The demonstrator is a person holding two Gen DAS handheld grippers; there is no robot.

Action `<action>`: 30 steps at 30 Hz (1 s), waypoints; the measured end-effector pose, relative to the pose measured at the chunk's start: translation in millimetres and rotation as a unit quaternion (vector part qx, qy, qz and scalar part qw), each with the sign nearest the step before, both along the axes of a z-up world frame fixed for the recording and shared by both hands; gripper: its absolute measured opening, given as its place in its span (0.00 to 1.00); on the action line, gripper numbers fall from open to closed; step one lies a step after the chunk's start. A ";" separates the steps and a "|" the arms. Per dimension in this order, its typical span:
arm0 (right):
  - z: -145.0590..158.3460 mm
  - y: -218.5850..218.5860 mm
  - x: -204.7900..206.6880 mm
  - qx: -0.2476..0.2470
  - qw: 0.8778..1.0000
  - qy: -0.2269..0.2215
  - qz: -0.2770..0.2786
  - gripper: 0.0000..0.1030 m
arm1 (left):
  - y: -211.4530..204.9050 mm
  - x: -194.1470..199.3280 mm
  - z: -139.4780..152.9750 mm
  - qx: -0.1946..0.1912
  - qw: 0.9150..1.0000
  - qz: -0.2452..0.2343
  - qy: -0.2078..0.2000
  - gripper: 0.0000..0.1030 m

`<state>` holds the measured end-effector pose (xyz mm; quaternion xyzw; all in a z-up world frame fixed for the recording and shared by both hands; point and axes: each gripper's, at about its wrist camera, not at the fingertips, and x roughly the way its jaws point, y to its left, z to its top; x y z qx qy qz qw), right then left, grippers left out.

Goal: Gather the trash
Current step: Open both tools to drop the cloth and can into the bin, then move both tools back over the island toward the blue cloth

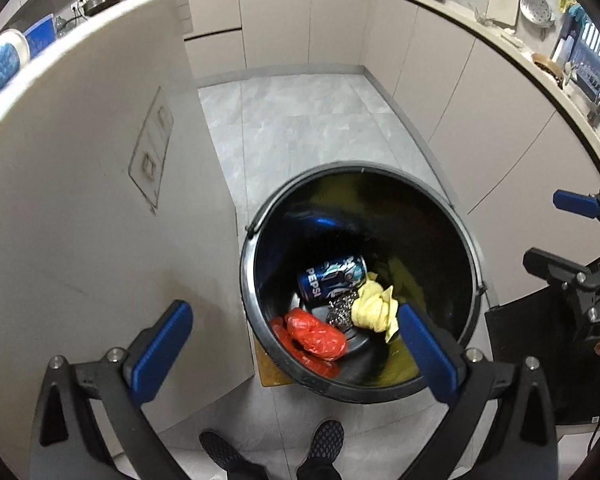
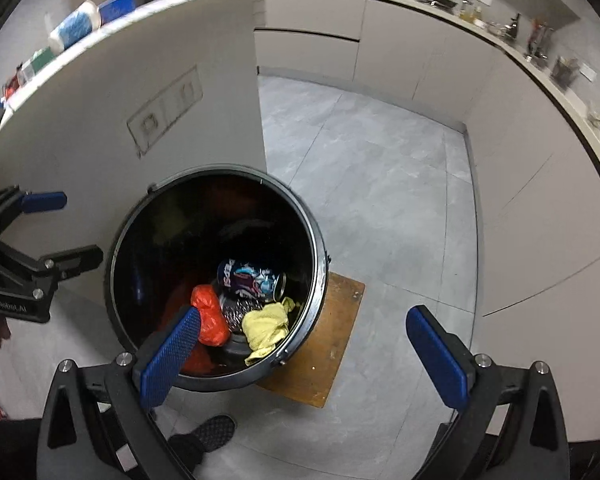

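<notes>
Both my tongs hang above the black bin point(image 1: 256, 280), spread wide and gripping nothing: the left gripper point(image 1: 296, 354) and the right gripper point(image 2: 304, 354) alike. Below them my shoes point(image 1: 326, 438) stand on the grey floor point(image 2: 380, 168). On the bin's bottom lie a red plastic bag point(image 1: 316, 336), crumpled yellow paper point(image 2: 266, 326), a metal scourer point(image 1: 340, 312) between them, and beyond those a Pepsi can point(image 1: 332, 278). The bin stands on a brown board point(image 2: 332, 344), just beside a beige cabinet side point(image 1: 80, 168).
</notes>
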<state>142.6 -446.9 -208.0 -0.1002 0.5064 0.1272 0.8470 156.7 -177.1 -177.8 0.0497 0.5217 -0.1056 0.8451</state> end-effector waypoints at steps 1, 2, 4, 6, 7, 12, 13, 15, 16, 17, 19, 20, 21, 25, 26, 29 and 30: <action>6.7 -0.5 -1.7 -0.001 1.000 -0.005 -0.006 1.00 | -1.0 -0.9 5.5 -0.001 1.000 -0.001 -0.004 1.00; 15.2 -0.7 -4.3 -0.002 1.000 -0.012 -0.012 1.00 | -0.4 -2.6 12.1 -0.005 1.000 -0.002 -0.009 1.00; 32.1 -1.9 -9.9 0.003 0.999 -0.029 -0.021 1.00 | 1.5 -7.0 28.9 -0.008 1.000 -0.003 -0.023 1.00; 48.7 -0.8 -15.1 0.002 0.999 -0.043 -0.029 1.00 | 4.0 -12.3 44.5 -0.015 0.999 -0.003 -0.034 1.00; 54.5 0.3 -16.9 0.002 0.998 -0.048 -0.031 1.00 | 5.3 -14.8 51.1 -0.017 0.999 -0.003 -0.039 1.00; 91.4 11.8 -30.6 0.017 0.995 -0.083 -0.046 1.00 | 22.6 -29.0 84.3 -0.041 0.997 0.002 -0.062 1.00; 98.6 15.3 -33.1 0.022 0.994 -0.091 -0.048 1.00 | 27.5 -32.4 90.3 -0.044 0.997 0.007 -0.068 1.00; 112.8 23.3 -37.6 0.036 0.992 -0.108 -0.059 1.00 | 42.5 -39.8 103.5 -0.054 0.995 0.022 -0.087 1.00; 117.9 26.9 -38.8 0.042 0.990 -0.118 -0.065 1.00 | 51.2 -43.6 109.6 -0.057 0.993 0.030 -0.096 1.00; 120.8 30.5 -38.3 0.048 0.989 -0.122 -0.070 1.00 | 57.8 -45.8 112.9 -0.059 0.992 0.036 -0.103 1.00; 126.4 43.3 -36.0 0.064 0.988 -0.122 -0.071 1.00 | 77.4 -50.3 120.9 -0.061 0.990 0.051 -0.120 1.00; 129.1 50.9 -35.5 0.064 0.987 -0.127 -0.069 1.00 | 85.5 -51.3 123.4 -0.057 0.989 0.056 -0.123 1.00; 131.9 61.1 -34.9 0.061 0.987 -0.131 -0.065 1.00 | 97.6 -51.1 123.4 -0.049 0.989 0.065 -0.123 1.00; 141.1 104.6 -32.4 0.056 0.988 -0.140 -0.041 1.00 | 148.1 -57.5 126.9 -0.050 0.982 0.110 -0.142 1.00; 144.5 118.2 -30.4 0.061 0.988 -0.139 -0.033 1.00 | 159.5 -58.3 128.2 -0.048 0.981 0.121 -0.146 1.00; 152.0 152.0 -26.3 0.058 0.988 -0.144 -0.022 1.00 | 206.2 -58.5 129.8 -0.049 0.973 0.161 -0.156 1.00; 154.2 166.3 -23.9 0.056 0.988 -0.144 -0.018 1.00 | 217.9 -60.0 130.9 -0.049 0.971 0.171 -0.157 1.00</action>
